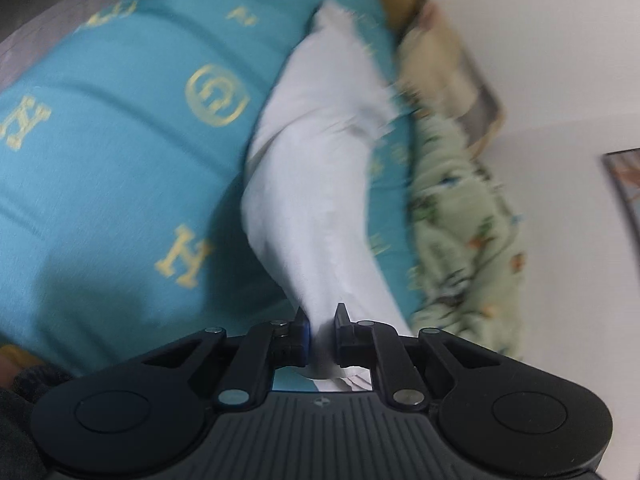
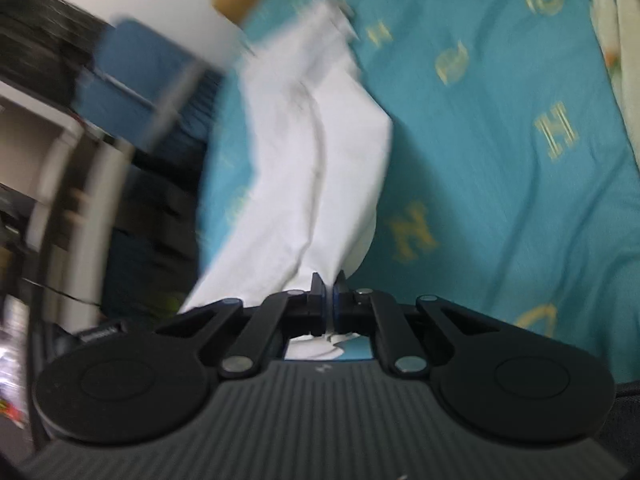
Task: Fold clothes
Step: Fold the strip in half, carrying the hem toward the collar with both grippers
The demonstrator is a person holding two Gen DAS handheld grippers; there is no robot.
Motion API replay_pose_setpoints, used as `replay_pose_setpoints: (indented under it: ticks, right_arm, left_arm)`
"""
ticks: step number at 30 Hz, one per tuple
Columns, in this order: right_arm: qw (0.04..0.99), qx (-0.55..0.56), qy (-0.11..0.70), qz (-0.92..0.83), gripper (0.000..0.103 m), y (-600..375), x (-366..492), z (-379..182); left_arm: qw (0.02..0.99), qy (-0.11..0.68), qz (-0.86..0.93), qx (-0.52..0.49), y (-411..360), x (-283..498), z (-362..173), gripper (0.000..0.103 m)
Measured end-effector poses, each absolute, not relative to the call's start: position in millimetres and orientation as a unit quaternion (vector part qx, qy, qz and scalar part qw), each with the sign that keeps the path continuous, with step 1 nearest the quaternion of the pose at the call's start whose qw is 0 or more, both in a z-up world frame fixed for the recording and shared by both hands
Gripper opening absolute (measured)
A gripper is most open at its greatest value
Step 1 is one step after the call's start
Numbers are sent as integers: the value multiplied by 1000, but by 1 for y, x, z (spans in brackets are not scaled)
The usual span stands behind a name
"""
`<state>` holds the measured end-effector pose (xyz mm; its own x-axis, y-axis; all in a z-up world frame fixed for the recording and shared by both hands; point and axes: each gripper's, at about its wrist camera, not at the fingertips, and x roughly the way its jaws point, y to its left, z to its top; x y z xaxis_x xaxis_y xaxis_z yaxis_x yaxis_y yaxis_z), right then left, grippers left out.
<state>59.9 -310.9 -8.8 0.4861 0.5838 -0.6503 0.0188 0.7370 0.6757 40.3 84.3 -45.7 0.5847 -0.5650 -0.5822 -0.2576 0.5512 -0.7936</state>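
White garment (image 1: 316, 168), motion-blurred, pinched by both tools (image 1: 320, 320) (image 2: 329, 290).

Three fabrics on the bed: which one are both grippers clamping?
The plain white garment, pinched by the left gripper and right gripper; the teal lettered sheet and green printed quilt lie ungripped.

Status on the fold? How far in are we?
Early. Done: both tongs have a grip on the white garment. The left tongs and the right tongs are each shut on a bunched end of it. In hand: the cloth is lifted and stretches away over the teal bedsheet, with motion blur in both views. Left: no neat fold shows yet; it is still to be laid flat and folded.
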Motion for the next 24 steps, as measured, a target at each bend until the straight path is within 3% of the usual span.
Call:
replay_pose_setpoints:
  ticks: [5,9,16,24]
  right_arm:
    - [830,341,377,229,5,-320,44,68]
    - [838,347,340,248,5,-328,22,93]
    - [828,345,375,234,5,-328,-4,47]
    - [819,390,373,196,5,-318,64,10]
  left_arm:
    - [788,380,-125,-468,88,26,32,11]
    - [800,368,-141,-452,86,3,58,11]
    - [776,412,-127,-461,94,-28,6,10]
    - [791,396,-98,-457,96,67,-17,11]
